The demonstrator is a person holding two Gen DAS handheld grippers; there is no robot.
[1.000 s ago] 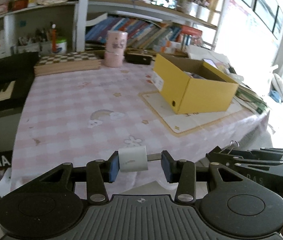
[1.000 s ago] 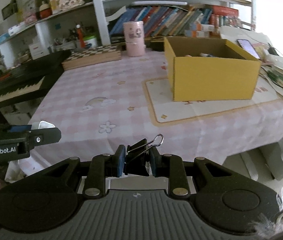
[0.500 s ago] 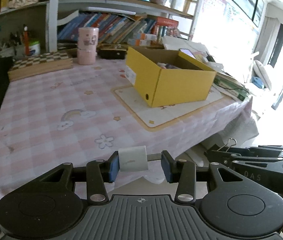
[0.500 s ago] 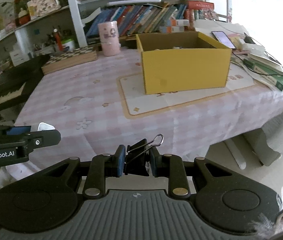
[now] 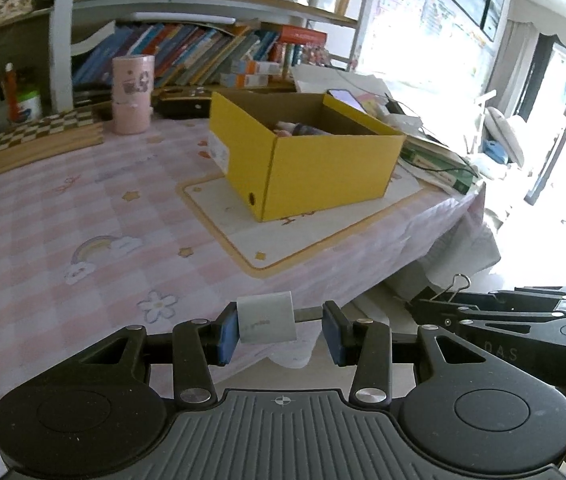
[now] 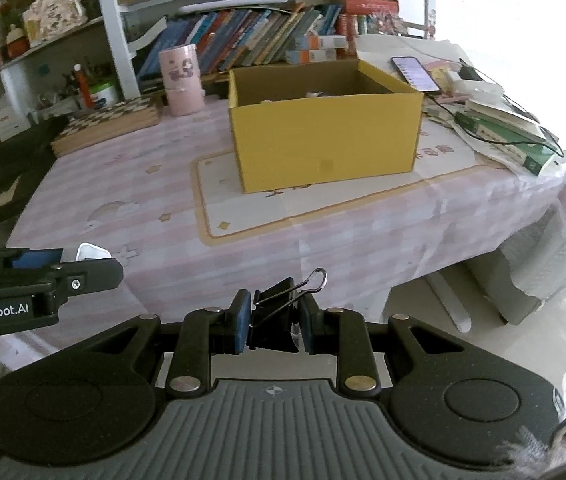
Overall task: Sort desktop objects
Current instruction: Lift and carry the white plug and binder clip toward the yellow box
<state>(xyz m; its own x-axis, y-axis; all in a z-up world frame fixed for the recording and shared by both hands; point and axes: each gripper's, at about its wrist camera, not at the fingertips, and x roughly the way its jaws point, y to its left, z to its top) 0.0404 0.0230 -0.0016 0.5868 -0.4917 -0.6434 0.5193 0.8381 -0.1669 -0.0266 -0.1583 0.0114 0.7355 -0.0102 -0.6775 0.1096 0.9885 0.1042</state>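
1. A table (image 5: 83, 216) under a pink checked cloth stands before bookshelves (image 6: 251, 40); a pale mat (image 5: 227, 216) with an orange border lies on the cloth.
2. A yellow box (image 5: 323, 168) sits open on the mat, at 12 o'clock from both grippers; small items lie inside, too dim to name.
3. A pink cup (image 5: 133, 94) stands at 11 o'clock, beyond the box; a chessboard (image 5: 39, 136) lies at 10 o'clock; a phone (image 6: 415, 73) and papers lie at 1 o'clock.
4. The left gripper (image 5: 281, 330) grips a white block (image 5: 267, 317); the block touches the left pad, and a thin metal part spans from it to the right pad; the gripper hangs off the table's near edge.
5. The right gripper (image 6: 273, 322) is clenched on a black clip (image 6: 279, 312); its wire handle points up toward 1 o'clock; it too hangs short of the table.
6. The grippers are side by side, near but apart.
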